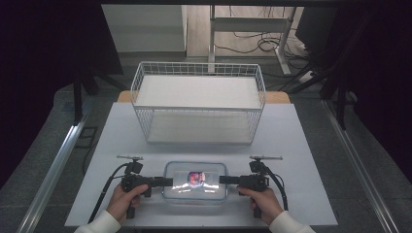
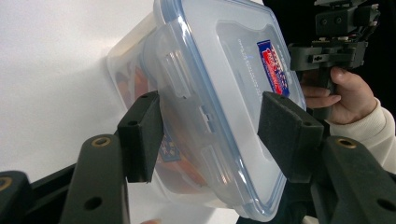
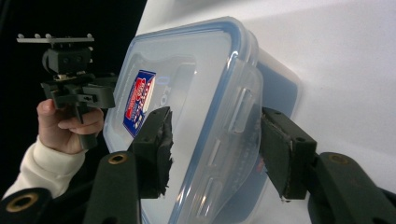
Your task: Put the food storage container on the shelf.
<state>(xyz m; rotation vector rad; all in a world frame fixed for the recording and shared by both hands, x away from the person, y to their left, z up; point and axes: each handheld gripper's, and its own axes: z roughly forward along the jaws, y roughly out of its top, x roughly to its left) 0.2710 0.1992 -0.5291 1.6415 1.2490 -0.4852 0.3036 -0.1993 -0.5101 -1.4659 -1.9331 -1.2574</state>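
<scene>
Sitting at about 6 o'clock on the white table (image 1: 301, 145), a clear plastic food container (image 1: 195, 181) with a blue-rimmed snap lid lies flat, a red and blue label (image 1: 196, 177) showing on its lid. Its two short ends face 9 and 3 o'clock, and a gripper meets each one.

At 9 o'clock of the container, the left gripper (image 1: 167, 182) is held by the person's left hand (image 1: 124, 200), its jaws pointing toward 3 o'clock. In the left gripper view its jaws stand apart on either side of the container's end latch (image 2: 175, 77), one pad over the lid and the other beside the tub wall; whether the pads (image 2: 140, 135) actually press the plastic I cannot tell.

At 3 o'clock, the right gripper (image 1: 223, 180) is held by the right hand (image 1: 265, 201), jaws pointing toward 9 o'clock. In the right gripper view the jaws are likewise spread around that end of the container (image 3: 196, 126), one worn foam pad (image 3: 156, 149) over the lid and the other near the tub's side, with contact unclear.

Toward 12 o'clock, well apart from the container, a white wire basket (image 1: 199, 104) stands on the table.
</scene>
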